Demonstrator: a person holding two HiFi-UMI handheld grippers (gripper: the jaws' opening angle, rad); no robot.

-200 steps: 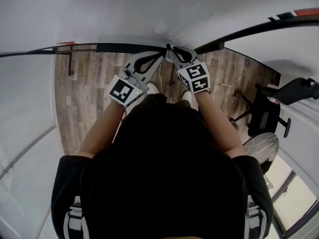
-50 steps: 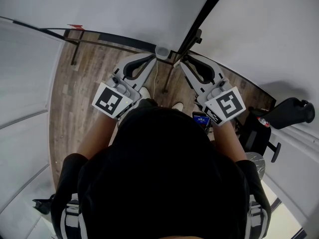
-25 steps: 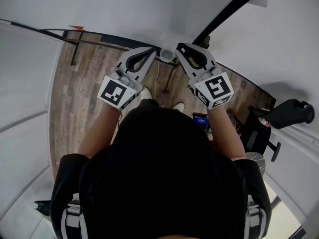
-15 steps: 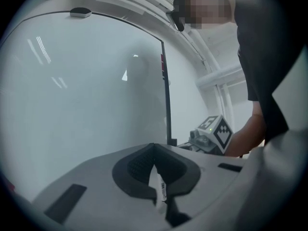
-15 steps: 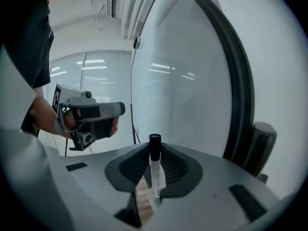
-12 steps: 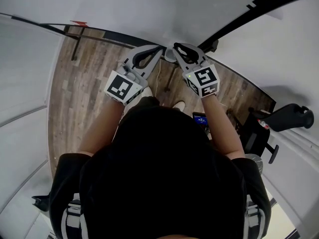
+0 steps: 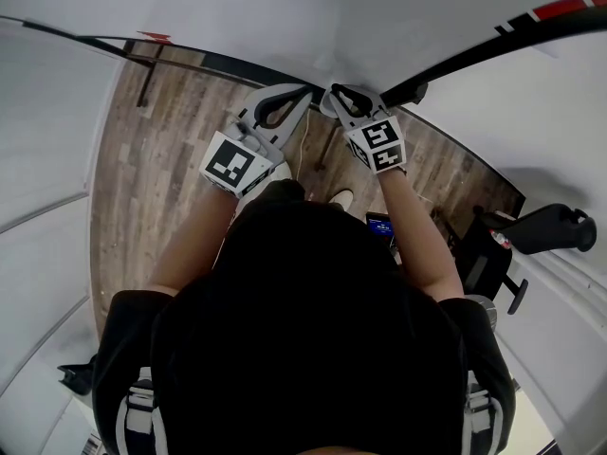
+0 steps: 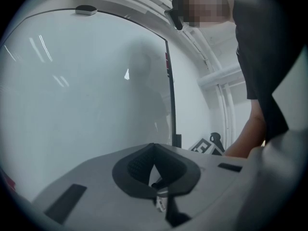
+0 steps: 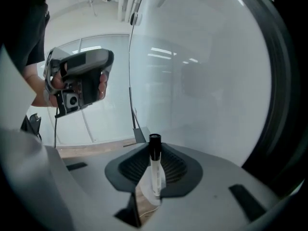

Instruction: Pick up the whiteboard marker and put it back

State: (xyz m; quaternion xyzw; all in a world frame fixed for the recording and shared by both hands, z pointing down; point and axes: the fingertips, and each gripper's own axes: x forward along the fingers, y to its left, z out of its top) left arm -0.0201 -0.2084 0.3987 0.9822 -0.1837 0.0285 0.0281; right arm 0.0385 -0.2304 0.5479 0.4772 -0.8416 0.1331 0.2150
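Note:
The whiteboard marker (image 9: 155,177) has a white body and a black cap and stands upright between the jaws of my right gripper (image 9: 154,153), which is shut on it. In the head view the right gripper (image 7: 332,93) is held up close to the lower edge of the whiteboard (image 7: 285,17). My left gripper (image 7: 300,93) is right beside it, tips almost meeting. In the left gripper view its jaws (image 8: 153,147) are closed tip to tip, facing the whiteboard (image 8: 86,90). A small dark and white object shows through the gap below the tips; I cannot identify it.
A black frame bar (image 7: 493,41) runs along the board's edge. Below is a wooden floor (image 7: 161,150). A black office chair (image 7: 531,235) stands at the right. A small lit screen (image 7: 381,226) shows near my right forearm. A hand holds the left gripper (image 9: 77,83) in the right gripper view.
Over the last two seconds my right gripper came in from the right and up, until it stood beside the left one at the board's edge. The left gripper shifted slightly right.

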